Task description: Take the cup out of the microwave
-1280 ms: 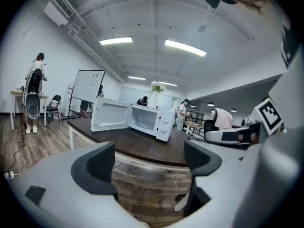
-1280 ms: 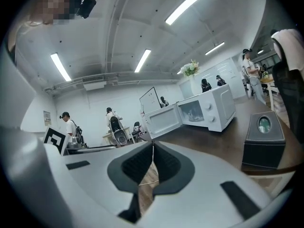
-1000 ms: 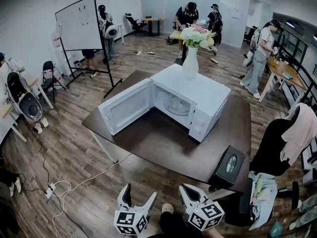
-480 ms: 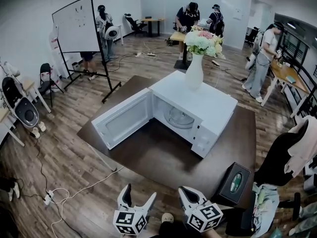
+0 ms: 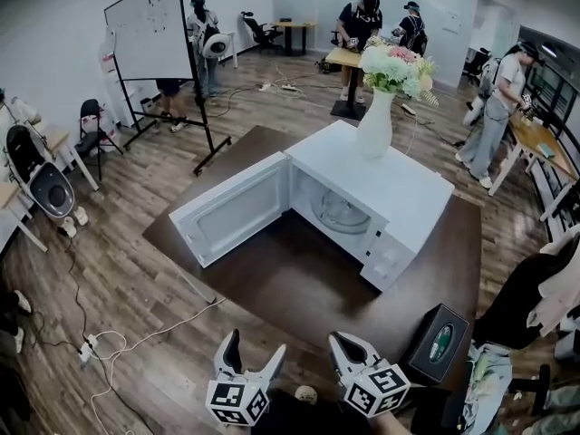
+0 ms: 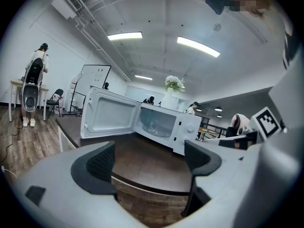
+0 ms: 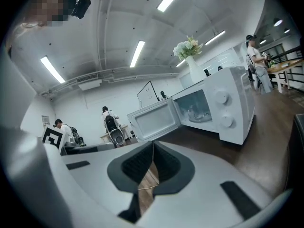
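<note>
A white microwave (image 5: pixel 381 193) stands on the dark brown table (image 5: pixel 299 288), its door (image 5: pixel 237 208) swung wide to the left. Something of clear glass (image 5: pixel 343 214) shows in the cavity, also in the right gripper view (image 7: pixel 197 112); I cannot tell a cup from the turntable. Both grippers hang low in front of the table's near edge, well short of the microwave. My left gripper (image 5: pixel 252 356) is open and holds nothing, its jaws wide apart in the left gripper view (image 6: pixel 149 158). My right gripper (image 5: pixel 343 347) is shut and holds nothing, its pads together (image 7: pixel 153 151).
A white vase of flowers (image 5: pixel 376 120) stands on top of the microwave. A dark tissue box (image 5: pixel 439 343) sits on the table's near right corner. A chair draped with clothes (image 5: pixel 535 297) is at the right. Cables (image 5: pixel 109 343) lie on the floor at the left, and a whiteboard (image 5: pixel 149 25) stands behind.
The head view has shifted, so the table and microwave now sit a little further right and larger. Both grippers keep their place in view and their state.
</note>
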